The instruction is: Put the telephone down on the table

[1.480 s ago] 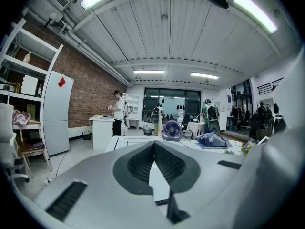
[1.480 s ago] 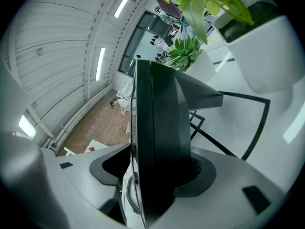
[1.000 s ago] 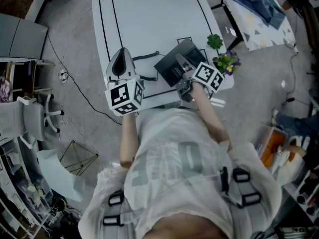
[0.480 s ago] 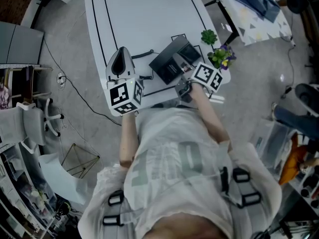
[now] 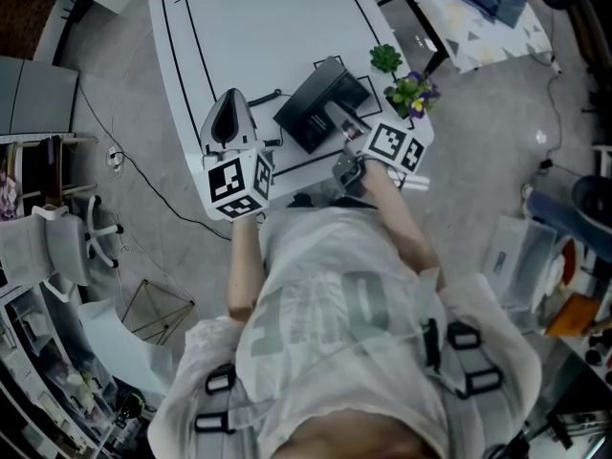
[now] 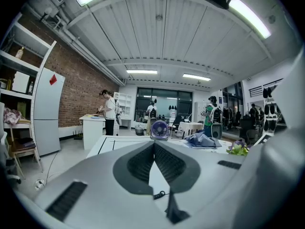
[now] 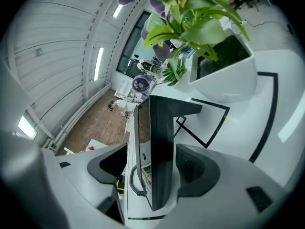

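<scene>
Telephone and table first, as the biggest things we see: one black telephone (image 5: 318, 105) lies on one white table (image 5: 249, 27) ruled with black lines, near its right-hand corner closest to the person. A second table (image 5: 497, 36) with blue cloth on it stands well apart at the upper right. We count two grippers, each carrying one marker cube. The right gripper (image 5: 342, 120) reaches onto the near end of the telephone. In the right gripper view its jaws (image 7: 152, 163) stand apart with the telephone's dark body (image 7: 159, 137) between them. We see bare table between the body and one pad, while the other pad lies just beside it, and we cannot tell whether it touches. The left gripper (image 5: 232, 103) hangs over the table to the left of the telephone, apart from it. In the left gripper view its two pads (image 6: 154, 144) meet at the tips and hold nothing. Two potted plants stand just beyond the telephone by the table's right edge, one plain green (image 5: 385, 58) and one with purple and yellow flowers (image 5: 411, 94). Smallest is one coiled cord (image 7: 136, 182), lying on the table beside the telephone.
</scene>
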The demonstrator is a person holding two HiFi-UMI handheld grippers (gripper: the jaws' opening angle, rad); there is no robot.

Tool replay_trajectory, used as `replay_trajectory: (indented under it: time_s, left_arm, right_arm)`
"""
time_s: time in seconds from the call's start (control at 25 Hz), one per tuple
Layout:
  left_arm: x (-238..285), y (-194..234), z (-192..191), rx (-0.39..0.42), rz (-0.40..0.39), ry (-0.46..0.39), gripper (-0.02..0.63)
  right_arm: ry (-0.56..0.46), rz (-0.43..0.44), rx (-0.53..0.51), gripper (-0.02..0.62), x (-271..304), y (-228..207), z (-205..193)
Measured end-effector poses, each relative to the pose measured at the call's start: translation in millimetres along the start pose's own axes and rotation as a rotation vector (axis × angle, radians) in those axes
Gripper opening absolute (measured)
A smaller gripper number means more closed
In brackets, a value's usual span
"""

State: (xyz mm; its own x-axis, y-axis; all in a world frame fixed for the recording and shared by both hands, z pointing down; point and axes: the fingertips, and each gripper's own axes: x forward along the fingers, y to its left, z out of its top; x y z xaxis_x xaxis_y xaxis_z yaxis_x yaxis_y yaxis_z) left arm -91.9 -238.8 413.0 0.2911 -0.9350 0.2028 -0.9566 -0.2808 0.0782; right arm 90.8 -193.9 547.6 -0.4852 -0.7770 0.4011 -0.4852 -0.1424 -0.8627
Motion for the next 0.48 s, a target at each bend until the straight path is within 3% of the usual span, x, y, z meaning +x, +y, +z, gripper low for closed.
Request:
replay_trajectory:
  time_s: [0.48]
  left_arm:
    - [-12.7, -25.3, -6.7, -0.003, -0.028, 0.015, 0.006]
  right_arm:
    - [0.005, -0.014, -0.009, 0.287, -32.0, -7.1, -7.9]
